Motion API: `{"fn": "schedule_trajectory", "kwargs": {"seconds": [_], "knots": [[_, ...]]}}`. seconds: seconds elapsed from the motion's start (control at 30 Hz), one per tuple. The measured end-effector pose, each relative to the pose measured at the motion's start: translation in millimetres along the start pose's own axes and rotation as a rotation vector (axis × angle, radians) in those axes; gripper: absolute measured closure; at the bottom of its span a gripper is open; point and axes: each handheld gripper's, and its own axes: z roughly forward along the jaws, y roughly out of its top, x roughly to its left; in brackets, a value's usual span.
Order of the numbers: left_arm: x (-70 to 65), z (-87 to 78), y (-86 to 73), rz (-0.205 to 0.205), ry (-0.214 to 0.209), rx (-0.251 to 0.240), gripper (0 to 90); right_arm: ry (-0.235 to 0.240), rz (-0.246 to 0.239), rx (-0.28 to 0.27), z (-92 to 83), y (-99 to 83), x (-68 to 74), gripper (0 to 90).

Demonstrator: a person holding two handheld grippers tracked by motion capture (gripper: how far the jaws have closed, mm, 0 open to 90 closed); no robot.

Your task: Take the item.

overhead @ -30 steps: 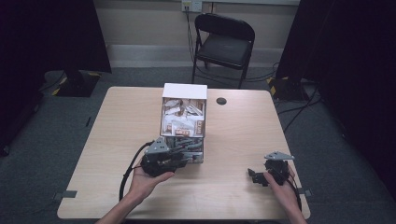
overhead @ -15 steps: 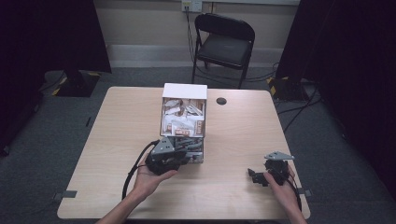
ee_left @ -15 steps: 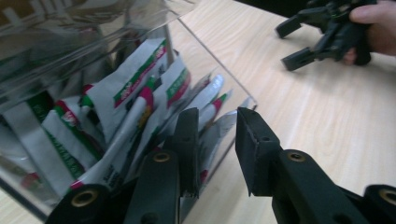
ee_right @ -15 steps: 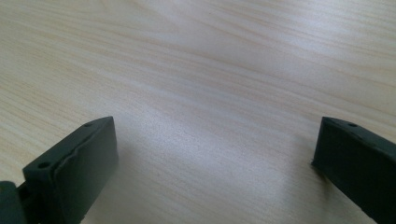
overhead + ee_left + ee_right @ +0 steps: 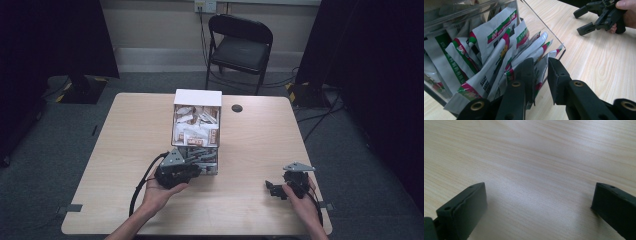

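Sachets [image 5: 499,47] sit packed in a clear box [image 5: 196,131] mid-tabletop [image 5: 260,145]. Left gripper [image 5: 540,75] has just been closing around one sachet's edge, though whether it's pinched yet looks unclear. Right gripper [image 5: 274,189] rests spread wide, holding nothing.

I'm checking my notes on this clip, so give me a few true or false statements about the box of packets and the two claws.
1. The left claw reaches into the packets. True; its jaws have just been closing with a packet between them.
2. The right claw holds a packet. False; it is open over bare table.
3. The clear box is empty. False; it is full of packets.
4. A folding chair stands beyond the table. True.
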Motion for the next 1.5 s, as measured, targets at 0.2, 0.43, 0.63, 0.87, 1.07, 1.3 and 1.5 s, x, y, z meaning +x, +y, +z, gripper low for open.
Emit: {"fn": "schedule_trajectory", "kwargs": {"seconds": [0.2, 0.43, 0.63, 0.87, 1.07, 1.3, 1.5], "knots": [[0.4, 3.7, -4.1, -0.010, -0.008, -0.024, 73.4, -0.001, 0.000, 0.000, -0.1, 0.0, 0.1, 0.0], [0.6, 2.9, -5.5, -0.013, -0.010, -0.042, 80.1, 0.000, 0.001, 0.001, -0.2, -0.1, 0.3, 0.0], [3.5, 1.7, -6.8, -0.016, 0.005, -0.038, 87.0, 0.001, 0.001, 0.001, -0.3, -0.2, 0.4, 0.0], [5.8, 4.8, -10.1, -0.040, 0.011, -0.057, 83.3, 0.001, -0.001, 0.001, -0.3, -0.2, 0.5, 0.0], [7.2, 6.1, -10.0, -0.048, 0.001, -0.052, 89.4, 0.001, -0.001, 0.001, -0.3, -0.2, 0.5, 0.0], [9.2, 3.9, -9.6, -0.069, -0.009, -0.060, 90.0, 0.001, -0.001, 0.001, -0.3, -0.2, 0.5, 0.0], [7.8, -3.1, -8.3, -0.089, -0.019, -0.089, 90.0, 0.002, -0.001, 0.001, -0.3, -0.2, 0.5, 0.0]]}}
